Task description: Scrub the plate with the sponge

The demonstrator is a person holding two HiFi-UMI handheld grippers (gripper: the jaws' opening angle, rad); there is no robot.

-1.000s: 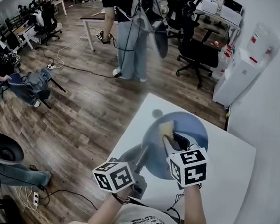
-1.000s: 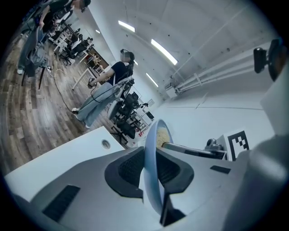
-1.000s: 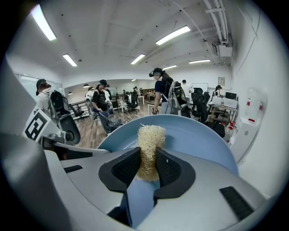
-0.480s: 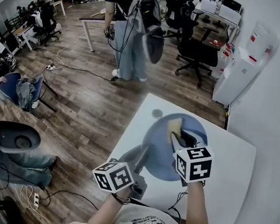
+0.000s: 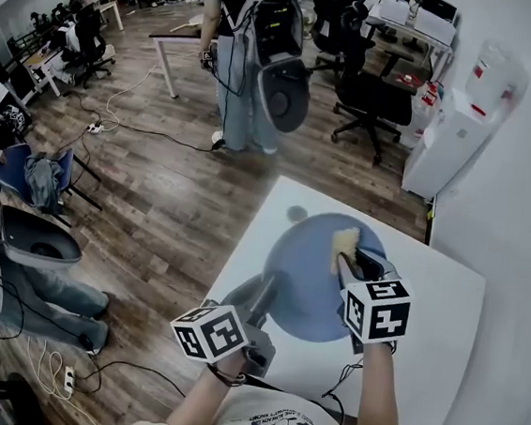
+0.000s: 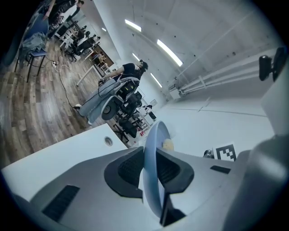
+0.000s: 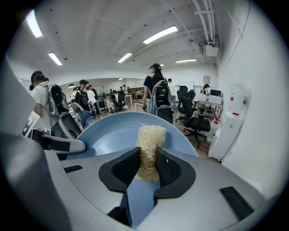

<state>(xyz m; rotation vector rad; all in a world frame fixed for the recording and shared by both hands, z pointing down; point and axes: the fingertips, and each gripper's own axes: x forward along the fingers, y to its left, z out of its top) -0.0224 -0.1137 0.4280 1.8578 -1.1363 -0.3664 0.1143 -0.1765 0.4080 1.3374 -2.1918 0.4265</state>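
One blue plate [image 5: 300,286] is seen over the left half of the white table [image 5: 439,310]. Its near rim is clamped edge-on between the jaws of the left gripper [image 5: 263,296], which are closed firmly on it. Whether the plate rests flat or is lifted off the tabletop cannot be told. A pale, fibrous sponge [image 5: 345,241] is pinched between the jaws of the right gripper [image 5: 348,255] and is laid against the plate's inner face, close to the far right part of the rim. The two grippers are kept apart, at opposite sides of the plate. A small grey round fitting [image 5: 295,215] is set into the table just beside the plate's far left rim. Beyond the table, a wooden floor [image 5: 153,204] is spread out, and a standing person with a backpack [image 5: 263,56] is seen on it. Black office chairs [image 5: 372,95] are placed farther back, and a white water dispenser [image 5: 458,133] is set against the wall at the right.
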